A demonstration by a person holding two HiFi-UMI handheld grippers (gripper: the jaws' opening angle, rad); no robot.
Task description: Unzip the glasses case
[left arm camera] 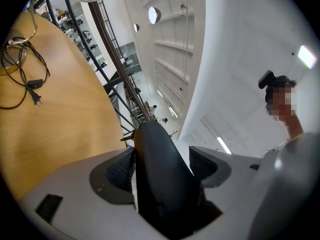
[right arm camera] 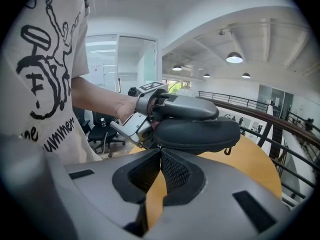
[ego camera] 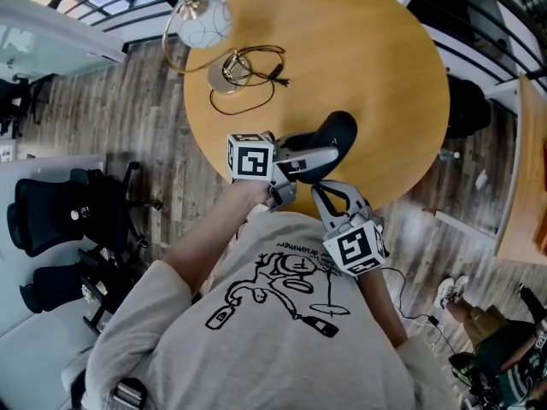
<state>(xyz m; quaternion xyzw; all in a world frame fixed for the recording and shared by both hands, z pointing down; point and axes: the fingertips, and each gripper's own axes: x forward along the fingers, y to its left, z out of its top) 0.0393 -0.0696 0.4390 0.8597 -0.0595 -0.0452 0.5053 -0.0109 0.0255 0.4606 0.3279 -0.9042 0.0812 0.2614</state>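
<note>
A black glasses case (ego camera: pixel 335 135) hangs over the near edge of the round wooden table (ego camera: pixel 359 41). My left gripper (ego camera: pixel 323 159) is shut on it from the left, one grey jaw lying along its top. In the left gripper view the case (left arm camera: pixel 160 184) fills the space between the pads of the left gripper (left arm camera: pixel 162 159). My right gripper (ego camera: pixel 323 190) comes up from below. In the right gripper view the right gripper (right arm camera: pixel 160 151) has its tips together at the seam on the case (right arm camera: pixel 200 134). Any zipper pull there is hidden. A small loop (right arm camera: pixel 227 150) hangs at the far end.
A white globe lamp (ego camera: pixel 203 24) and a coiled black cable (ego camera: pixel 248 79) lie at the table's far left. Black office chairs (ego camera: pixel 60 220) stand on the wood floor to the left. A railing (right arm camera: pixel 280 129) runs behind the table.
</note>
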